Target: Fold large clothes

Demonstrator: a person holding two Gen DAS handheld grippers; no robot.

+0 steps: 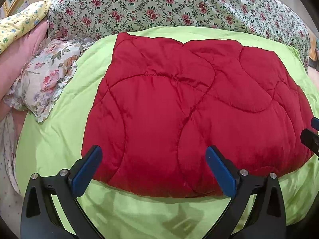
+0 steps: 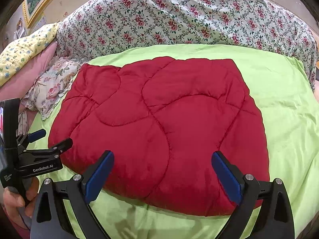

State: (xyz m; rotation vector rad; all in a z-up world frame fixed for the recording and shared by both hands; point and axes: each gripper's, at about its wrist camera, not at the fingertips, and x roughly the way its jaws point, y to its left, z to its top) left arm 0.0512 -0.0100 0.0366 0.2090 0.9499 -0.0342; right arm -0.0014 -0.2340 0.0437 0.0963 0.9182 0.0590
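Red quilted padding, the folded garment (image 1: 191, 111) lies flat mid-bed on the green sheet (image 1: 59, 139), left tool (image 1: 153, 155) at its 7 o'clock edge, right tool (image 2: 162, 159) at 5 o'clock, both spread apart, empty.

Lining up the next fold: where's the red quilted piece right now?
The red quilted piece lies flat mid-frame on the green sheet in both views, ahead of both open hand-held grippers, floral pillow to its left.

Both wrist views over red quilt (image 1: 189, 115)
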